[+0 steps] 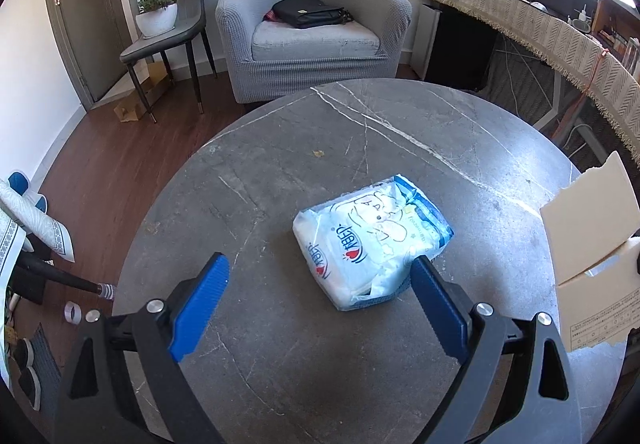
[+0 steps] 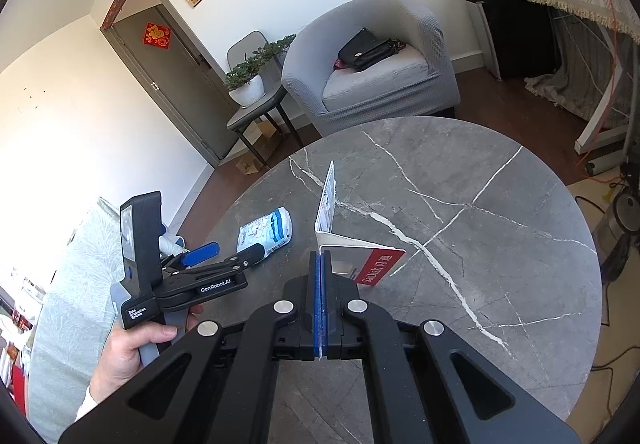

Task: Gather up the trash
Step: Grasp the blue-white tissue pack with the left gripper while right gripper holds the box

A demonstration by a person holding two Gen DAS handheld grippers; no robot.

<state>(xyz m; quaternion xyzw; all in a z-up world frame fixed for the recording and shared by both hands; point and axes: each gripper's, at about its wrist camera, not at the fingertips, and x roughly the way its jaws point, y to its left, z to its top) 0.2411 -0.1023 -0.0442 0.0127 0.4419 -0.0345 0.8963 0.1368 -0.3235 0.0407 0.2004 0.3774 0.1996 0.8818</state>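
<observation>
A crumpled white-and-blue tissue pack (image 1: 370,234) lies on the round grey marble table (image 1: 280,147). My left gripper (image 1: 320,272) hovers just short of it, open, its right pad (image 1: 436,304) close beside the pack's near corner. The same pack (image 2: 266,230) shows at the left in the right wrist view, with the left gripper (image 2: 234,250) and the hand holding it beside it. My right gripper (image 2: 322,258) is shut on a torn, folded piece of white-and-red cardboard (image 2: 360,256), held above the table. That cardboard (image 1: 592,240) shows at the right edge of the left wrist view.
A grey armchair (image 1: 312,27) with a black bag on it stands beyond the table. A chair with a potted plant (image 1: 160,11) is at the far left. A cloth-covered desk (image 1: 540,27) runs along the right. Small items lie on the wood floor at left.
</observation>
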